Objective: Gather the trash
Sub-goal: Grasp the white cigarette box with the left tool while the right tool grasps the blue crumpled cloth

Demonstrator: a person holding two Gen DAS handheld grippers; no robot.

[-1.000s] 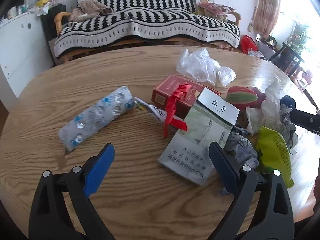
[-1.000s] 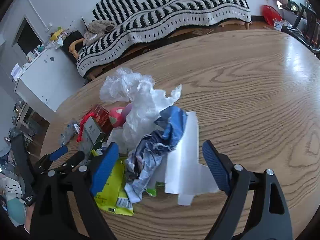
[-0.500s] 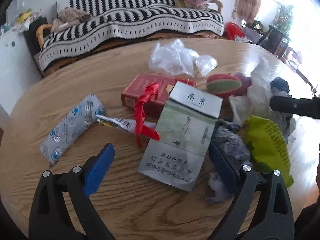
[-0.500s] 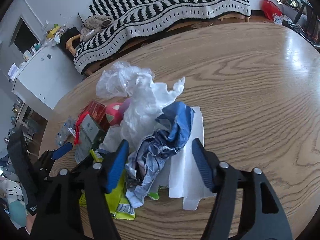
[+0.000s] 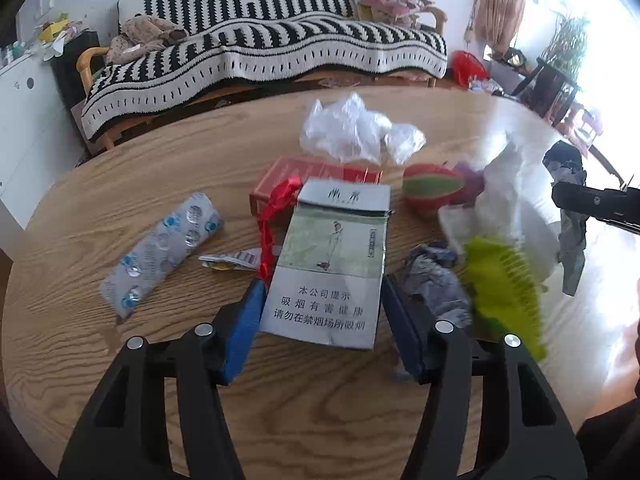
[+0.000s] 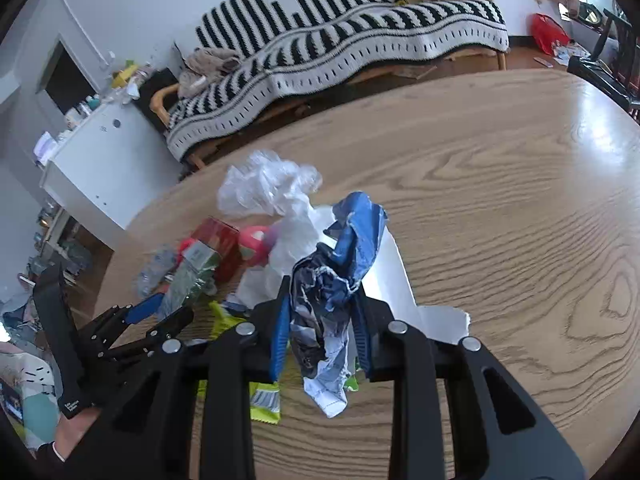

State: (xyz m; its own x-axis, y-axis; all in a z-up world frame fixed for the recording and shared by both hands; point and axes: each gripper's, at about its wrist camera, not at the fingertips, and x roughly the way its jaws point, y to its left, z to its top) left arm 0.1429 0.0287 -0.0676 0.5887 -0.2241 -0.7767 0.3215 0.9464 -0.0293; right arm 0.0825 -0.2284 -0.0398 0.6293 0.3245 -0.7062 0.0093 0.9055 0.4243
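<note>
Trash lies in a heap on a round wooden table (image 5: 120,380). My left gripper (image 5: 322,326) is shut on a grey-green cigarette pack (image 5: 332,260), pads on both its sides. My right gripper (image 6: 322,334) is shut on a crumpled blue and white wrapper (image 6: 334,276), lifted a little off the table; it also shows in the left wrist view (image 5: 572,236). The left gripper with the pack shows at the left of the right wrist view (image 6: 160,312).
Around the pack lie a red box (image 5: 316,172) with red ribbon (image 5: 272,216), a blister pack (image 5: 164,246), a clear plastic bag (image 5: 356,132), a red-green ball (image 5: 430,192), white paper (image 6: 392,276), a yellow-green wrapper (image 5: 504,276) and a grey crumpled wad (image 5: 434,276). A striped sofa (image 5: 260,52) stands behind the table.
Both grippers have closed: the left moved forward and shut on the cigarette pack, the right shut on the blue and white wrapper and raised it slightly.
</note>
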